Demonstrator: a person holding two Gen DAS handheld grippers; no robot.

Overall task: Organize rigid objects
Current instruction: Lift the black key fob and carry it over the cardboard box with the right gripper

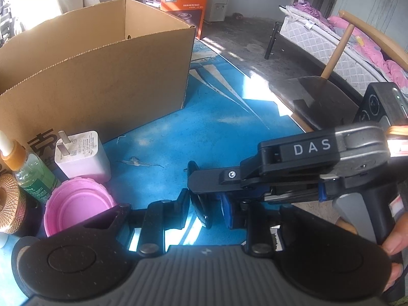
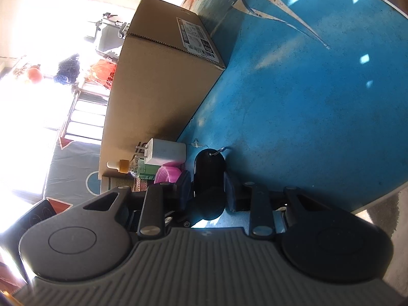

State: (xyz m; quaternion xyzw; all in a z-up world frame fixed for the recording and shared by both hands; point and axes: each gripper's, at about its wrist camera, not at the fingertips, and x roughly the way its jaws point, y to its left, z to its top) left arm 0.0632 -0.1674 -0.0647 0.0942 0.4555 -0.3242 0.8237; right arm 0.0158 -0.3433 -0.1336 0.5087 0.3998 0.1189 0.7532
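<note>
A black oval fob [image 2: 209, 170] with a small ring at its far end is held above the blue tabletop [image 2: 306, 102]. My right gripper [image 2: 206, 188] is shut on it, one pad pressing on each long edge. In the left wrist view the fob [image 1: 201, 210] shows edge-on between the pads of my left gripper [image 1: 205, 207], which is closed on its near end. The right gripper reaches in from the right, rolled on its side, and one of its fingers [image 1: 214, 178] lies across the fob. A hand holds its grip at the right edge.
An open cardboard box [image 1: 97, 76] stands at the back left of the table. In front of it are a white charger plug [image 1: 81, 155], a pink lid [image 1: 76, 204], a green dropper bottle [image 1: 33, 176] and a bronze ribbed cap [image 1: 9, 204]. A chair and a bed are off to the right.
</note>
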